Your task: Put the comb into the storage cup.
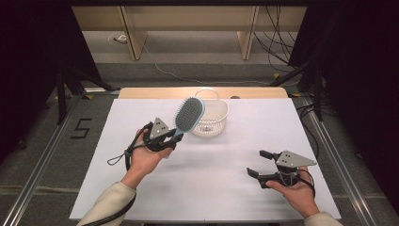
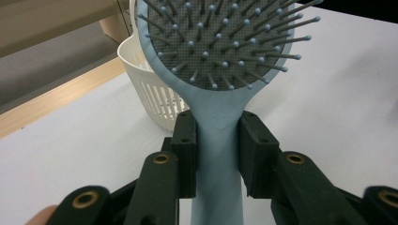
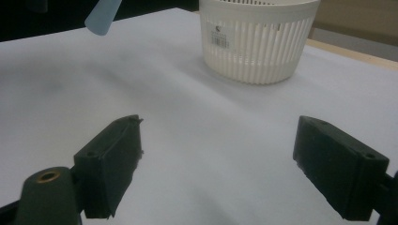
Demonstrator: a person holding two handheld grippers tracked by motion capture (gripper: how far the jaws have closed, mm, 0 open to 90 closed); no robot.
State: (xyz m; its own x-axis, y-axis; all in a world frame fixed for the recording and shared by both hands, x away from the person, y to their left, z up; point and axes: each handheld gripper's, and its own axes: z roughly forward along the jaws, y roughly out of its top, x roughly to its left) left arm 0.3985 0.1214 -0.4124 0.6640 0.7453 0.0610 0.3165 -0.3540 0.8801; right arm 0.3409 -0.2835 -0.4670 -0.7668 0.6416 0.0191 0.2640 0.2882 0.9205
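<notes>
The white worktop (image 1: 211,188) is lying nearest, carrying a white slatted basket (image 1: 212,117) at its far middle. Above it, beside the basket's left rim, the left gripper (image 2: 217,140) is clenching the neck of a pale blue hairbrush (image 2: 220,51), bristles facing the camera. The right gripper (image 3: 216,154) is hovering spread wide, grasping nothing, well apart from the basket.

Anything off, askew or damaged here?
Nothing stands out. The left gripper holds the light blue hairbrush squarely by its handle, head raised beside the white basket, which stands upright and looks intact. The right gripper is open and holds nothing, over the white table.
</notes>
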